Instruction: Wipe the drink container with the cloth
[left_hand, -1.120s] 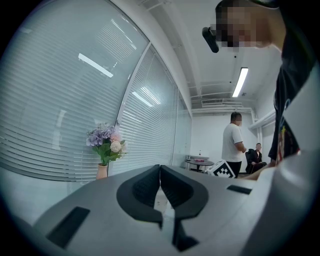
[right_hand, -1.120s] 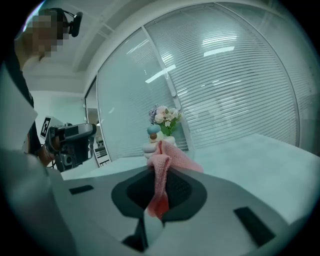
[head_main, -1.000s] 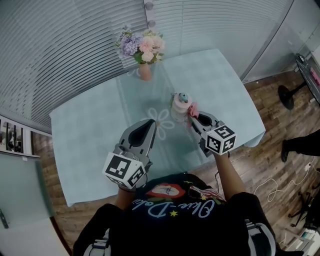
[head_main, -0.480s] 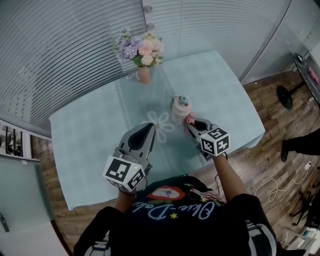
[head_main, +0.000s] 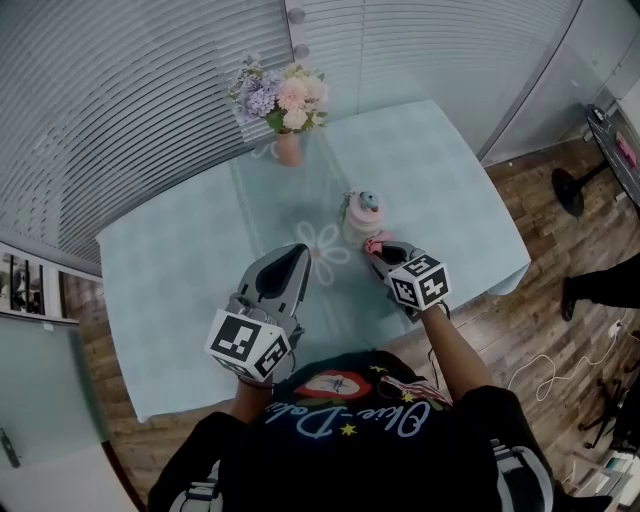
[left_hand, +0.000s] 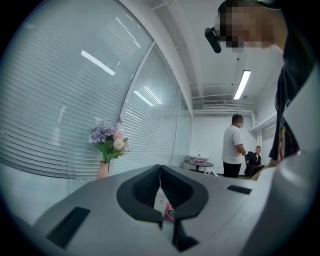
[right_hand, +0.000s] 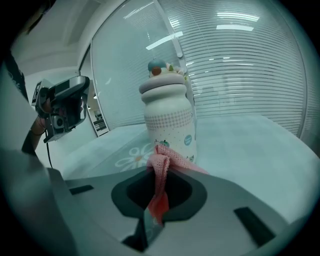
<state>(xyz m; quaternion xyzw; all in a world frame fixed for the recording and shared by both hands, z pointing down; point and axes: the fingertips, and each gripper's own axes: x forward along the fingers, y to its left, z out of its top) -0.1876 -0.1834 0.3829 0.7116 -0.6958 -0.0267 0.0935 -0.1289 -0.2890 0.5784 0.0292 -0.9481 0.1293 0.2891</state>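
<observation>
Wiping is the step in hand, by my reading. The right gripper (right_hand: 161, 176) has its jaws clamped on a bunched pink cloth (right_hand: 169, 159). The cloth's free end lies against the lower front of the bottle (right_hand: 168, 117). The right gripper view suggests touching, low on the wall only; the upper body and lid are not under the cloth.

The bottle stands upright near mid-desk (head_main: 170, 270), just beside a flower print on the cover.

Left gripper (left_hand: 160, 174): jaws together, nothing gripped. It is held over the near part of the desk, apart from the bottle, so nothing steadies the bottle.

Next move (judgement): draw the cloth up or round the wall under light pressure. Too hard a sideways push could slide or tip the bottle. Bracing it with the left gripper would help.

Containers:
- The bottle is capped, with a small ornament on the lid. Its contents are not visible.
- The vase (head_main: 289, 148) at the far edge holds a bunch of flowers (head_main: 283, 92), well apart from the work.
</observation>
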